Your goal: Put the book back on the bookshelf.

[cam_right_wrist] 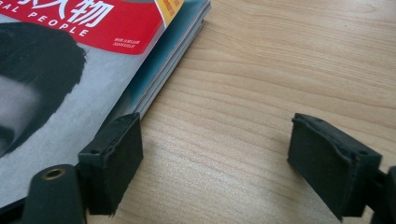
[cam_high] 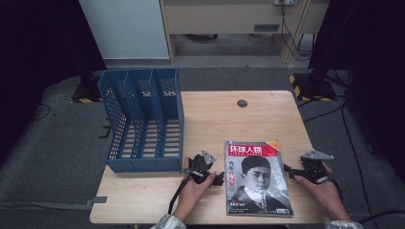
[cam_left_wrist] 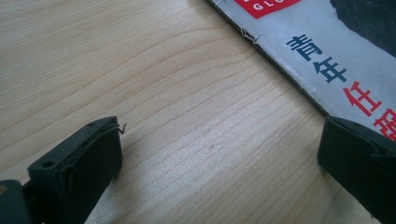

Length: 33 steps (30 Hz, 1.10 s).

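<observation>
a magazine [cam_high: 258, 177] is laid flat on the table [cam_high: 267, 117], right of the blue file rack [cam_high: 143, 119]. left gripper [cam_high: 210, 177] & right gripper [cam_high: 291, 170] are held wide apart, empty, at its side edges. it's judged thin, floppy, glossy; prob best taken at the spine [cam_left_wrist: 280, 70].

in the high view the near edge of the table [cam_high: 143, 217] is cut off by the bottom border, and the forearms are cropped there at the sleeves. the small print at the foot of the magazine [cam_high: 258, 176] cannot be read. in the left tongs [cam_left_wrist: 219, 158] view the magazine's red characters are cut by the right border. in the right tongs [cam_right_wrist: 215, 163] view the masthead is cropped at the top.
</observation>
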Available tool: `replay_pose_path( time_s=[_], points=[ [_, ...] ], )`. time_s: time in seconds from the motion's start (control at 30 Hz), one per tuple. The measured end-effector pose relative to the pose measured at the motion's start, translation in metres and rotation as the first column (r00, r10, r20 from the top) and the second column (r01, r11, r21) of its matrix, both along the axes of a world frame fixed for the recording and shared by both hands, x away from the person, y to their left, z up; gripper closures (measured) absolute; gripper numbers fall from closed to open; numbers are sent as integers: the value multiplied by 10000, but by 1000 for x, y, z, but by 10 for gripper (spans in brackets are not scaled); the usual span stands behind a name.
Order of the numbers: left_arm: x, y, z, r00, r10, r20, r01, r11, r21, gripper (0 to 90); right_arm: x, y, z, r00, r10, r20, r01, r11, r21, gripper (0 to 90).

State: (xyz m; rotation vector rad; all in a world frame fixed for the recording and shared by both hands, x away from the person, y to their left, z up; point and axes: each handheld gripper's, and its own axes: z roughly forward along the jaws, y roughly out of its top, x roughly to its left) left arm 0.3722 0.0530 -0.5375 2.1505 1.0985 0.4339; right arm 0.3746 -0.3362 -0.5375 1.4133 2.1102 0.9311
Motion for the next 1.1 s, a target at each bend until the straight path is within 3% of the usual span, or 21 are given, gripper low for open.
replay_pose_path(
  time_s=[0.07,0.2,0.33,0.43,0.7,0.77,0.97,1.0,1.1],
  points=[
    [0,0,0,10000,41,26,-41,10000,25,0,0,-1,3,9999,-37,-99,36,10000,-45,180],
    [-1,0,0,10000,15,36,-15,10000,-15,8,-3,-4,14,9984,-294,479,283,9993,239,185],
    [-2,0,1,10000,46,76,-45,9999,-89,23,-7,-2,18,9988,-339,354,325,9987,394,183],
    [-2,1,3,9999,33,108,-27,9983,-585,53,-9,0,20,9995,-225,222,211,9980,604,176],
    [-10,-2,12,9976,-70,694,131,9961,-873,86,-12,11,24,9996,141,224,-155,9979,626,128],
    [-15,-6,16,9962,-165,861,254,9942,-1043,87,-12,18,24,9981,589,161,-598,9963,617,85],
    [-25,-14,19,9937,-448,1025,551,9934,-1002,93,-12,32,22,9937,1117,50,-1118,9910,740,115],
    [-29,-18,19,9910,-738,1116,827,9936,-772,95,-11,33,22,9934,1148,12,-1146,9905,759,128],
    [-35,-24,18,9895,-983,1059,1077,9904,-871,98,-9,35,19,9922,1242,-83,-1232,9895,750,147]
  ],
)
